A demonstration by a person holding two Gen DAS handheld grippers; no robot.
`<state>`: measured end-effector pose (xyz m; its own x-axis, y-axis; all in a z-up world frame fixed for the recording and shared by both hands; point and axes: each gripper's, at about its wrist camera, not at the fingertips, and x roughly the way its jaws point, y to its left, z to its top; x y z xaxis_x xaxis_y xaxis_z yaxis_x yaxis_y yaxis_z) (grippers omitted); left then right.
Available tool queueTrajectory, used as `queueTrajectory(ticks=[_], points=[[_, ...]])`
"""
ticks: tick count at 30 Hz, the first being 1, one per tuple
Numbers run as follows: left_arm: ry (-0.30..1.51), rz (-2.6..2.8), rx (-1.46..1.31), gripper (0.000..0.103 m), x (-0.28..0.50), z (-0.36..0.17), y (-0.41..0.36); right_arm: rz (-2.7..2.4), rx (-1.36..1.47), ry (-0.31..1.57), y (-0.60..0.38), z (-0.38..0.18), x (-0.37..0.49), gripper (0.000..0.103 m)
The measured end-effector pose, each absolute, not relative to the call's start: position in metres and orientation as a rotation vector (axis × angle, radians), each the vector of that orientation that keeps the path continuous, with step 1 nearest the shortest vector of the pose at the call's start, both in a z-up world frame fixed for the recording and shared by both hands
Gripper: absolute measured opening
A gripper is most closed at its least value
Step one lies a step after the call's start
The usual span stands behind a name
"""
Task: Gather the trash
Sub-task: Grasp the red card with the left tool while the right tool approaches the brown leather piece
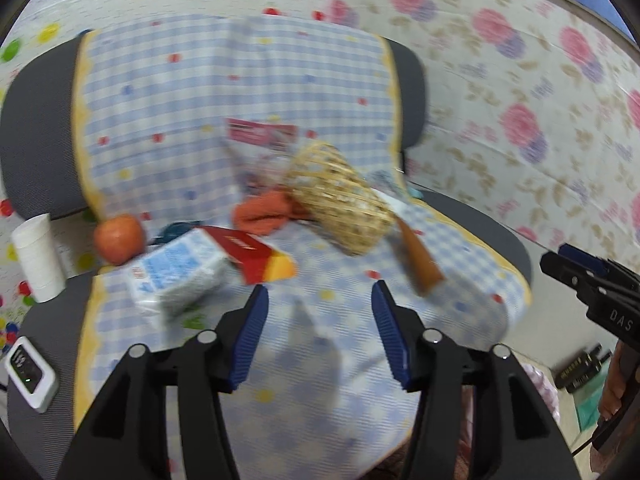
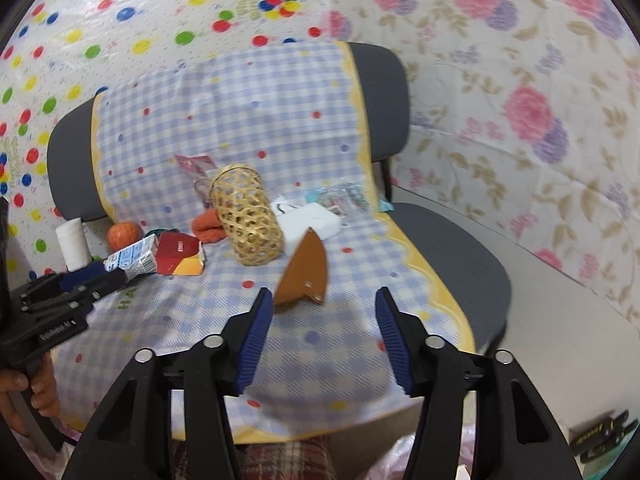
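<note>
A chair draped in a blue checked cloth (image 1: 320, 364) (image 2: 180, 320) carries the litter. On the left lie a blue-and-white milk carton (image 1: 176, 276) (image 2: 132, 260) and a red-and-yellow box (image 1: 252, 254) (image 2: 178, 256). A brown cardboard piece (image 1: 418, 264) (image 2: 304, 276) stands mid-seat, a pink wrapper (image 1: 260, 132) (image 2: 194, 162) leans on the backrest, and a white packet (image 2: 308, 222) lies behind the cardboard. My left gripper (image 1: 320, 290) (image 2: 60, 296) hovers open over the seat front, just right of the carton. Just short of the cardboard, my right gripper (image 2: 325, 292) (image 1: 592, 284) is open too and holds nothing.
A woven basket (image 1: 340, 200) (image 2: 246, 220) lies on its side mid-seat, an orange cloth (image 1: 260, 214) (image 2: 206, 226) beside it. An orange fruit (image 1: 119, 238) (image 2: 124, 234) and a white roll (image 1: 38, 256) (image 2: 74, 244) sit far left. A small white device (image 1: 30, 372) rests on the seat's left edge.
</note>
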<state>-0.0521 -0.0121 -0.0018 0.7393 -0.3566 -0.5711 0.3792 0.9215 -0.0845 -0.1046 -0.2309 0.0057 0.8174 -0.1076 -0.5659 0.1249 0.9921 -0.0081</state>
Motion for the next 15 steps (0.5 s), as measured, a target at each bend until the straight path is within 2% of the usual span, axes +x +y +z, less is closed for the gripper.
queueTrajectory(ticks=[5,15], points=[[0.612,-0.288,0.025,0.063,-0.038,-0.008,0.017,-0.125,-0.003,0.648,-0.217,-0.016,-0.063,0.062],[0.676,-0.163,-0.019,0.065,-0.002,-0.035,0.052,-0.208,-0.071,0.758,-0.208,-0.07,0.015,0.062]])
